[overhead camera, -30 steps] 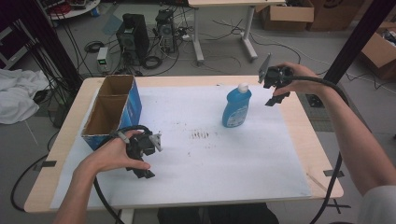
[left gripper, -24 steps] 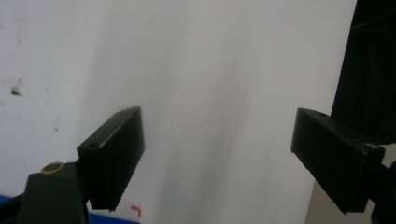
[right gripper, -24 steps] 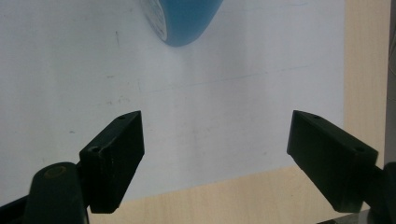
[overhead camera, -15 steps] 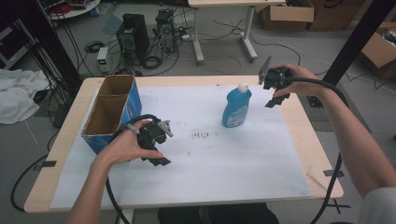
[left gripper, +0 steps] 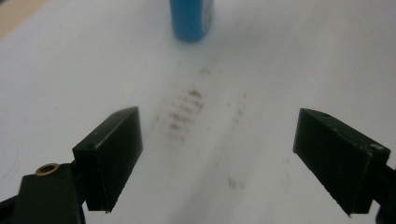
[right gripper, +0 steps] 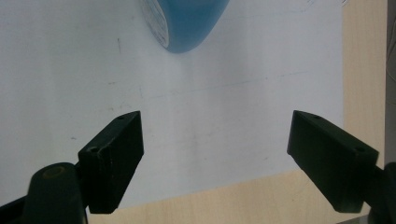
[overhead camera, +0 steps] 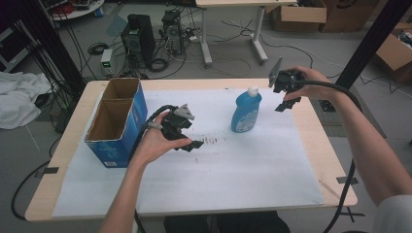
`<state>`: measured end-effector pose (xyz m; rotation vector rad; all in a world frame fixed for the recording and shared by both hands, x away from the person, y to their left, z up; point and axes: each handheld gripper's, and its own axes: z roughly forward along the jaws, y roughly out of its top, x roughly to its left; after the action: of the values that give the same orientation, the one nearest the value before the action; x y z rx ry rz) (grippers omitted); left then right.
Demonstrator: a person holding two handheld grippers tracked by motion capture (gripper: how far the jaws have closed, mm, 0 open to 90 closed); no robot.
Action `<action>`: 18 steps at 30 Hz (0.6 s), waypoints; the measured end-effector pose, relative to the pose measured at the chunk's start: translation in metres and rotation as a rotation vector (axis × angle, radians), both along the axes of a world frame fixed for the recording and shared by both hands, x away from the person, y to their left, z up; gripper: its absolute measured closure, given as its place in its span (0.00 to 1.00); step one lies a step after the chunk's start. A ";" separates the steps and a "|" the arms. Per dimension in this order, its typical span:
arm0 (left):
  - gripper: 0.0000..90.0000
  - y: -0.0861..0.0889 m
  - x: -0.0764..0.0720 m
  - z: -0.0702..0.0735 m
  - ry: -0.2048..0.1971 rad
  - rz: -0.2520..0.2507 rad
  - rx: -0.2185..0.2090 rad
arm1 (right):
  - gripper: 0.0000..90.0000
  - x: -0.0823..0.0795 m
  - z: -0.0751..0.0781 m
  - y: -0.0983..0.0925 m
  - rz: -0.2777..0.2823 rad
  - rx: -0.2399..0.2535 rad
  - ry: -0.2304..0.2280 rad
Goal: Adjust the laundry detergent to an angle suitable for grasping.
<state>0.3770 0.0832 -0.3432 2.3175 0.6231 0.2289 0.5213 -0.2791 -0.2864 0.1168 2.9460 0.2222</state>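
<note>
Blue bottle [overhead camera: 246, 112] stands untouched right of centre in the high view, ungrasped (so nearly everything is left). The left gripper [overhead camera: 190, 141], at centre, has just been opening its jaws wide with nothing between them. The right gripper [overhead camera: 281, 94], upper right, gapes empty too.

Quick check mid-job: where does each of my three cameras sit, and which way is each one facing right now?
High view: above the near table edge, looking forward and down; both forearms, left tool and right tool show.
Left gripper view: on the left tool, aimed low across the white sheet at the blue bottle; jaws apart.
Right gripper view: on the right tool, looking down at the sheet's edge; jaws apart.
Shared: all three show the bottle.
</note>
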 end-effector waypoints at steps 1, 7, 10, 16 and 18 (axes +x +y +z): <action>0.18 -0.004 0.002 -0.002 -0.011 0.013 -0.027 | 0.21 0.000 0.000 0.000 0.000 0.000 0.000; 0.18 -0.026 0.016 -0.013 -0.077 0.148 -0.229 | 0.20 0.000 0.001 0.001 0.001 0.006 0.001; 0.18 -0.033 0.021 -0.017 -0.062 0.172 -0.307 | 0.20 0.000 0.001 0.000 0.001 0.002 0.002; 0.18 -0.052 0.032 -0.026 -0.043 0.172 -0.351 | 0.20 0.002 -0.001 0.000 -0.004 -0.002 0.009; 0.18 -0.065 0.039 -0.032 -0.029 0.167 -0.357 | 0.20 0.002 -0.002 0.002 -0.004 -0.004 0.012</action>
<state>0.4156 0.0183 -0.3747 1.9197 0.7767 0.2094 0.5232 -0.2775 -0.2882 0.1242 2.9580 0.2154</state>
